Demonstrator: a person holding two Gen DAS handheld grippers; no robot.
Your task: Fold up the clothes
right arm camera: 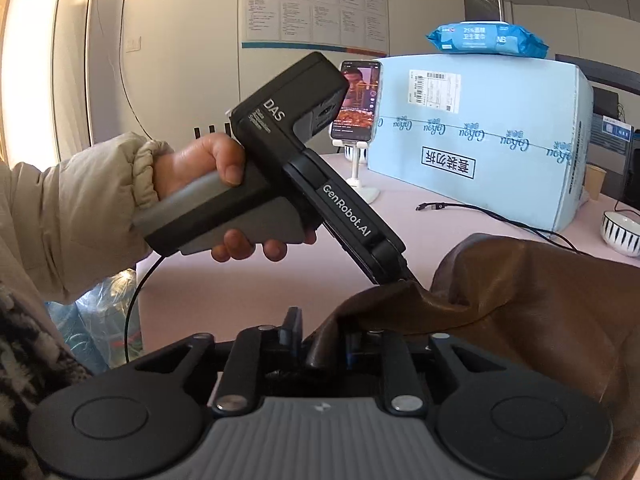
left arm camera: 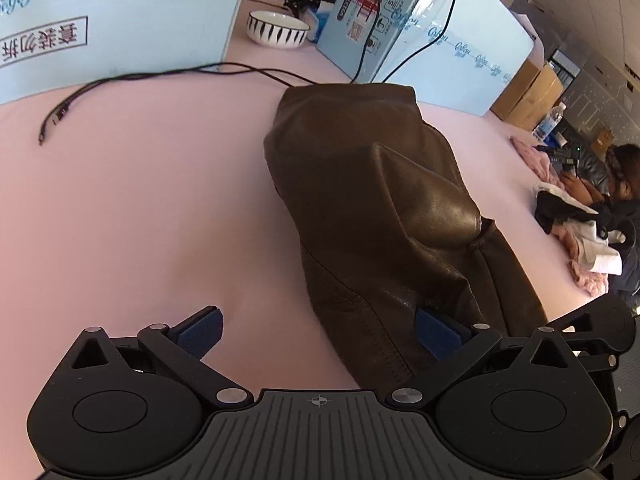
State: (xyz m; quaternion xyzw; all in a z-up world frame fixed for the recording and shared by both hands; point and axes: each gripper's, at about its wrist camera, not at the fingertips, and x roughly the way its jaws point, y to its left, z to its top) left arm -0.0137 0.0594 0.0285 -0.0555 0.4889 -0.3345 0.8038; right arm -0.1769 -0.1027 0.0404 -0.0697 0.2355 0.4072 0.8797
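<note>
Garment (left arm camera: pixel 380 216) of dark brown leather lies in a heap on the pink table (left arm camera: pixel 140 208). In the left wrist view the left gripper (left arm camera: pixel 318 334) stands wide open: its left blue pad is over bare table, and its right pad (left arm camera: pixel 436 330) touches the near edge of the garment, but nothing is pinched. In the right wrist view the right gripper (right arm camera: pixel 320 340) is about half open, with a fold of the garment (right arm camera: pixel 520 312) lying between its fingers; the pads do not press on it, as far as I can see.

Only the right wrist view shows the left gripper from the outside: a hand (right arm camera: pixel 208 184) in a beige sleeve (right arm camera: pixel 72 208) holds its handle, and its tip is down at the edge of the garment. This view also shows a phone (right arm camera: pixel 358 100) on a white stand, a blue packet (right arm camera: pixel 486 38) on top of a blue box (right arm camera: pixel 480 140), and a paper cup (right arm camera: pixel 594 180).

A striped bowl (left arm camera: pixel 278 28) stands between two blue boxes (left arm camera: pixel 120 20) in the left wrist view; I cannot tell what is inside it. A black cable (left arm camera: pixel 140 80) runs over the table. Only this view shows a second person (left arm camera: pixel 624 200) sitting at the far right near a pile of pink and white clothes (left arm camera: pixel 588 240), and a water bottle (left arm camera: pixel 552 120).
</note>
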